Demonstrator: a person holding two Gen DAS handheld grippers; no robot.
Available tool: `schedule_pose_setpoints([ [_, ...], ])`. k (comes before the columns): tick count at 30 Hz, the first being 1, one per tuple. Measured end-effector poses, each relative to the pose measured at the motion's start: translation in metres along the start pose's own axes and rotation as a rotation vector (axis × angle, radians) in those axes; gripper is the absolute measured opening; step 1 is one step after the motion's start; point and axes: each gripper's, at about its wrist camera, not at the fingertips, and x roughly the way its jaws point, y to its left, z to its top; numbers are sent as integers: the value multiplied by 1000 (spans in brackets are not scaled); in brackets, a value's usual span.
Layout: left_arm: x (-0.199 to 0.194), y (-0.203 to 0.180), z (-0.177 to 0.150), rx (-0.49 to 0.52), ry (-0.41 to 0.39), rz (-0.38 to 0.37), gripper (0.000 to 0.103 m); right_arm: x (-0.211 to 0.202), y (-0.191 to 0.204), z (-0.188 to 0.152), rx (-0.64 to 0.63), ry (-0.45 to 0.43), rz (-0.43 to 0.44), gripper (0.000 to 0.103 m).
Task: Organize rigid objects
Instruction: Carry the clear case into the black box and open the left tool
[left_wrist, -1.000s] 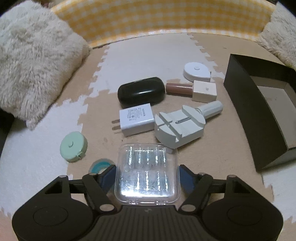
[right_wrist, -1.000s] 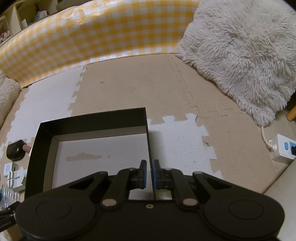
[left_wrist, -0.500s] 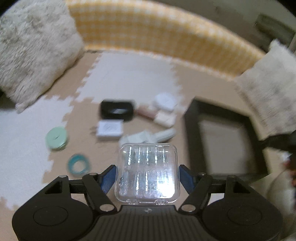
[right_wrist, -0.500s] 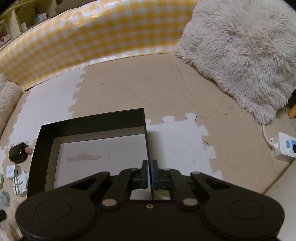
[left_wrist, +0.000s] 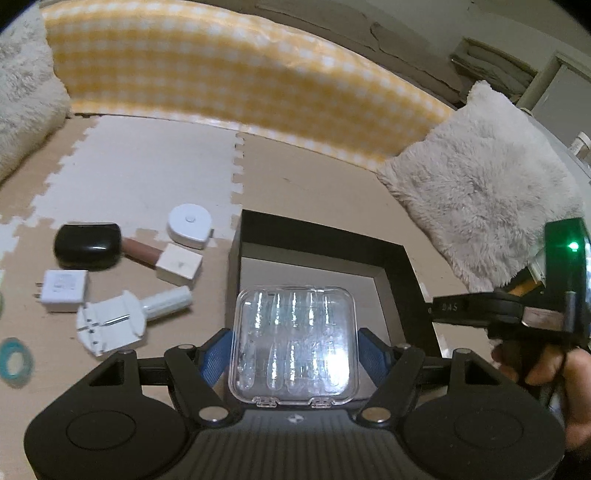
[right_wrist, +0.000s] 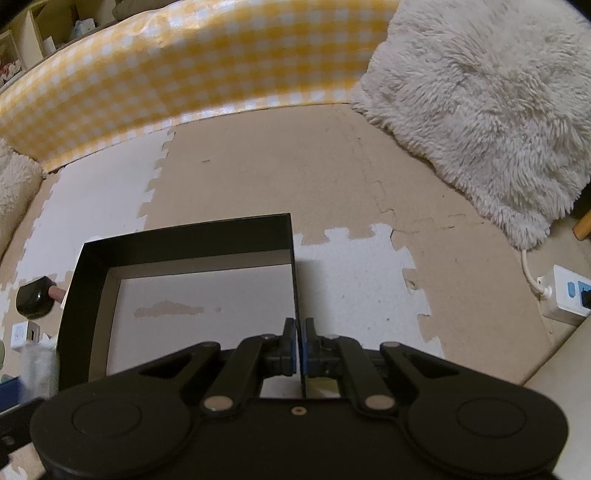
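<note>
My left gripper (left_wrist: 297, 350) is shut on a clear plastic case (left_wrist: 295, 343), held in the air over the near part of the open black box (left_wrist: 314, 236). The box's pale floor is bare. My right gripper (right_wrist: 299, 347) is shut on the box's thin right wall (right_wrist: 294, 280), near its front corner. On the mat left of the box lie a black oval case (left_wrist: 88, 245), a lip gloss tube with a white cap (left_wrist: 162, 258), a white tape measure (left_wrist: 189, 225), a white charger (left_wrist: 62, 290) and a white watch tool (left_wrist: 122, 321).
A teal ring (left_wrist: 14, 363) lies at the far left edge. Fluffy cushions (left_wrist: 480, 210) flank the mat, with a yellow checked bolster (left_wrist: 221, 81) behind. A white power strip (right_wrist: 569, 295) lies right of the box. A hand (left_wrist: 535, 369) holds the right gripper's handle.
My left gripper has lifted the clear case and swung it right, from over the scattered items to above the black box. The right gripper has closed fully on the box wall and stayed put.
</note>
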Motion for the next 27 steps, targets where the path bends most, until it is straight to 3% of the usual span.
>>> schedule_pose_setpoints([
  [6, 7, 1, -1, 12, -18, -7, 75, 0, 1, 0, -2, 7, -3, 3],
  [10, 4, 3, -3, 8, 11, 10, 87, 0, 1, -1, -1, 5, -1, 3],
  [27, -13, -5, -11, 108, 79, 21, 101, 0, -1, -1, -2, 4, 5, 3],
])
